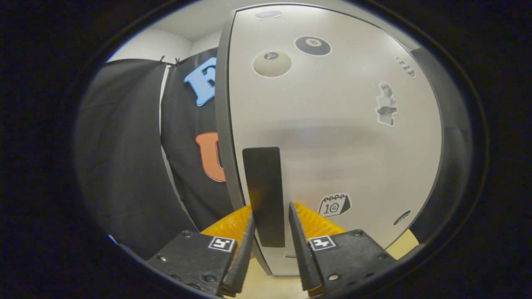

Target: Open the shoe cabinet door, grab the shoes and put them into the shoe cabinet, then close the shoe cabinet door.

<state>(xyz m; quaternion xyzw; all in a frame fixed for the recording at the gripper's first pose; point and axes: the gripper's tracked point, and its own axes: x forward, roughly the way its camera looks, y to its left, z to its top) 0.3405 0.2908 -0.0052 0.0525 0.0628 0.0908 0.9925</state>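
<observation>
Gripper view: the gripper [271,226] sits right up against the shoe cabinet door [332,137], a pale flat panel with a dark grey edge running down its left side. A dark upright handle [264,195] is mounted near that left edge of the door, and the handle stands between the two fingers [246,245], one at about 7 o'clock of the handle's lower end and the other at about 5 o'clock. The fingers are drawn in close on either side of the handle; whether both actually press on it cannot be told, so contact is not confirmed. The door looks closed or nearly so; no gap into the cabinet shows. Stickers on the door: a pale ball sticker [272,63] at roughly 12 o'clock from the handle, a black eight-ball sticker [313,45] just to its upper right, a small figure sticker [386,104] at about 2 o'clock, a calendar sticker [334,205] close beside the handle at 3 o'clock, and a small dark oval mark [402,217] farther out at 4 o'clock. Left of the door, at 9 o'clock, hangs the black cloth wall [124,166] of the booth. Under the door, between and below the fingers, a strip of light tan floor [274,286] shows.
</observation>
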